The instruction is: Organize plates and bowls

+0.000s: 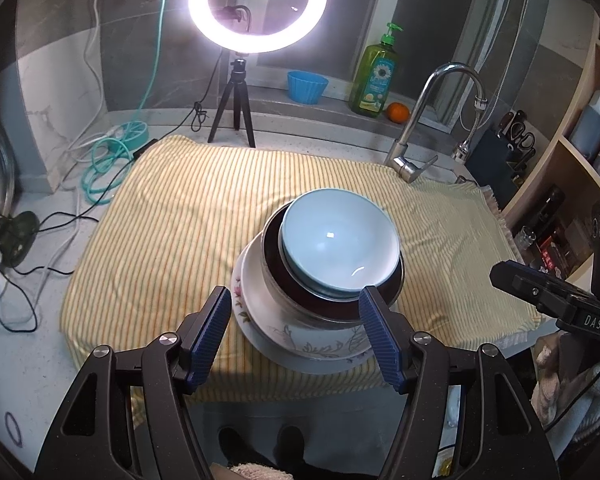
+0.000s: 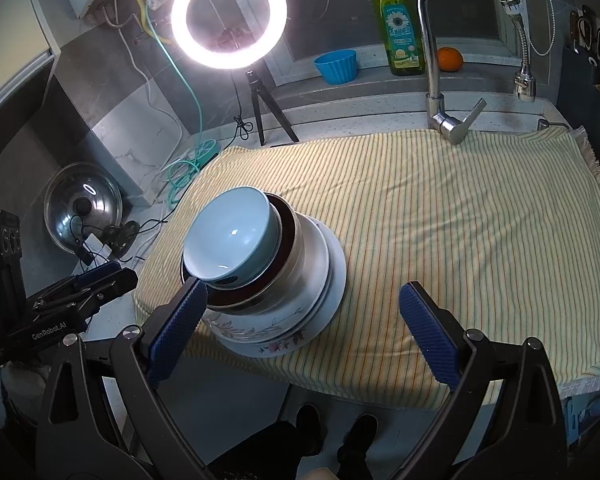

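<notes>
One stack of dishes sits on the striped yellow cloth (image 1: 188,216) covering the table, near its front edge. Counted top down: one light blue bowl (image 1: 338,250), nested in one dark-lined metal bowl (image 1: 300,304), which sits in one floral white bowl (image 1: 312,342), over what looks like two white plates (image 2: 336,280), the exact plate count hard to tell from the rims. The blue bowl tilts slightly inside the metal one. Left gripper (image 1: 296,332) hovers at the near side of the stack, jaws spread, nothing pinched; the stack's front shows between the two blue pads without touching them. Right gripper (image 2: 304,320) is just right of the stack, jaws spread wide and empty; its left pad overlaps the stack's edge in view, contact can't be told. Behind the cloth: one lit ring light (image 2: 229,22) on a tripod, one blue cup (image 2: 336,66), one green soap bottle (image 2: 398,28), one orange (image 2: 450,59), one faucet (image 2: 440,52). One metal pot lid (image 2: 82,208) leans at the left wall. Two dark shoes (image 2: 332,432) show below the table edge.
</notes>
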A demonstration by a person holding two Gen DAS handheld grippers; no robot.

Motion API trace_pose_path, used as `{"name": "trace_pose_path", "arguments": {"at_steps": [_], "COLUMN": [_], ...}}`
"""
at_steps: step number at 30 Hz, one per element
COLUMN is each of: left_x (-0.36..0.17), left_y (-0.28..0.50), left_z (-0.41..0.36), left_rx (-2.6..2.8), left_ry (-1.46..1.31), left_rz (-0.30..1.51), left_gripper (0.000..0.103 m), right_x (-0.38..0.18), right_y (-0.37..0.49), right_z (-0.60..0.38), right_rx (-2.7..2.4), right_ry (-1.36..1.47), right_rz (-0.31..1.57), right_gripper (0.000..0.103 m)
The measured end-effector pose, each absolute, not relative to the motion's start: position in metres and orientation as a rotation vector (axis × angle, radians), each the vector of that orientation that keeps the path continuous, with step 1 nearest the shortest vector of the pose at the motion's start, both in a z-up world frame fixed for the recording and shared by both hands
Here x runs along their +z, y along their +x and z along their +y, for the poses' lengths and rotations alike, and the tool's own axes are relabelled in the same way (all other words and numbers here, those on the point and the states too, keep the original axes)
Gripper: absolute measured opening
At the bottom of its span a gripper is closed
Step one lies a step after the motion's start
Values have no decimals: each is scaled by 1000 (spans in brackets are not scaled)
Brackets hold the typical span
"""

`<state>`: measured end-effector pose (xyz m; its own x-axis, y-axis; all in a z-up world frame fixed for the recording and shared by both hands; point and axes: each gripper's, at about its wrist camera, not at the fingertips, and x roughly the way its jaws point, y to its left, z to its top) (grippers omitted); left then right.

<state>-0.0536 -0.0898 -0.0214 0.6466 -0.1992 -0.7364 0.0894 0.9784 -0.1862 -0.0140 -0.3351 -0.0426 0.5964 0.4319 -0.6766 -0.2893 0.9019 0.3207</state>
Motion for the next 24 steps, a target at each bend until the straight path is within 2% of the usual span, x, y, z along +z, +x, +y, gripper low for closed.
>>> {"name": "trace_pose_path", "arguments": {"at_steps": [24], "left_x": [-19], "left_y": [-48], "left_z": [-85], "left_rx": [-153], "left_ry": [-168], "left_rz": [838], "left_gripper": [66], "right_x": [-47], "right_y": [-5], "right_z": [-335], "right_rx": [417], "right_ry": [191], "right_rz": [848], "right_gripper": [99]}}
